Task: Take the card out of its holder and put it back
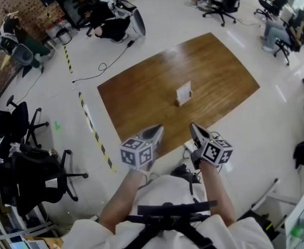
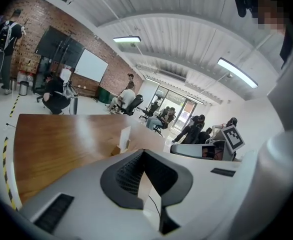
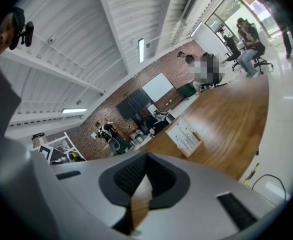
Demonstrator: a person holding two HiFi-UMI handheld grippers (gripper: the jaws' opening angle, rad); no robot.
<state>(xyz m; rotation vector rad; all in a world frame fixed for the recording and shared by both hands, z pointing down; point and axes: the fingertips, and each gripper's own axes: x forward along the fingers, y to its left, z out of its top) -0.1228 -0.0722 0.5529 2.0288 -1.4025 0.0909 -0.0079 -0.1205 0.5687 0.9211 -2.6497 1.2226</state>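
A white card (image 1: 183, 92) stands upright in a small wooden holder (image 1: 181, 102) near the middle of the brown wooden table (image 1: 141, 92). Both grippers hover side by side over the table's near edge, well short of the card. My left gripper (image 1: 157, 131) is shut with nothing in it, and my right gripper (image 1: 194, 128) is shut and empty too. In the left gripper view the card (image 2: 124, 136) stands ahead beyond the shut left gripper (image 2: 142, 152). In the right gripper view the printed card (image 3: 183, 135) lies ahead of the shut right gripper (image 3: 146, 154).
Black office chairs (image 1: 27, 165) crowd the floor at the left. Yellow-black tape (image 1: 94, 133) runs along the table's left side, and a cable (image 1: 102, 66) trails on the floor behind. People sit at chairs (image 1: 224, 1) at the far side.
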